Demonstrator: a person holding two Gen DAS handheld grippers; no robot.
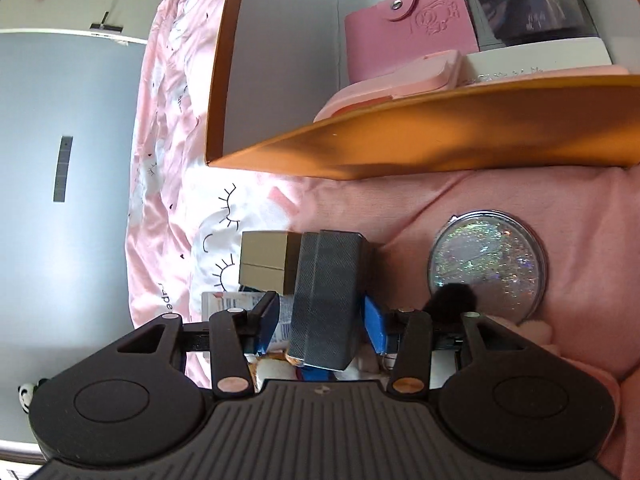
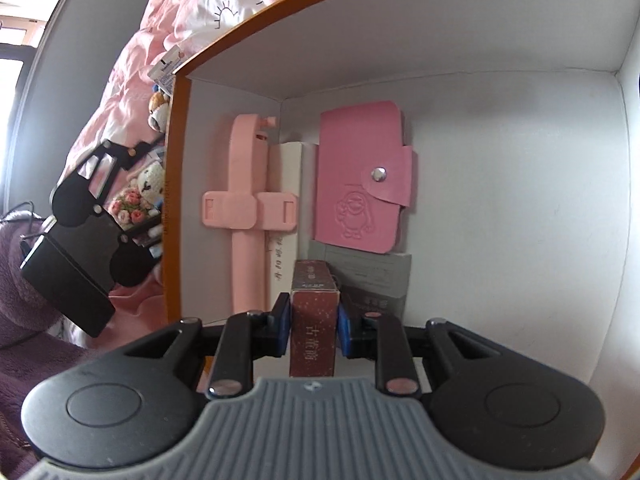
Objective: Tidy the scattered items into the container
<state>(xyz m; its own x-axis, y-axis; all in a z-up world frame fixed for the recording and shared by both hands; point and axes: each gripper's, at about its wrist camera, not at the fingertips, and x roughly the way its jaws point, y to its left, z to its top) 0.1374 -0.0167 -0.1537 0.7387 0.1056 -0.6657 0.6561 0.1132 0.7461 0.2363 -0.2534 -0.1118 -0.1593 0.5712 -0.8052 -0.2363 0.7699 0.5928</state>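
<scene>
Below, the right gripper (image 2: 312, 330) is seen inside the orange-rimmed box (image 2: 176, 184), its fingers (image 2: 282, 326) clamped on a dark red carton (image 2: 314, 320) just above a grey booklet (image 2: 380, 280). Beside it lie a pink wallet (image 2: 356, 184) and a pink holder (image 2: 248, 200). Outside, on the pink bedding (image 1: 580, 220), the left gripper (image 1: 320, 320) is shown with a dark grey case (image 1: 328, 300) between its fingers (image 1: 268, 316), apparently gripped; a round glitter mirror (image 1: 488, 264) lies near.

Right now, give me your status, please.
Right gripper holds reddish box inside orange container. Left gripper straddles dark case on bed. Path clear.
</scene>
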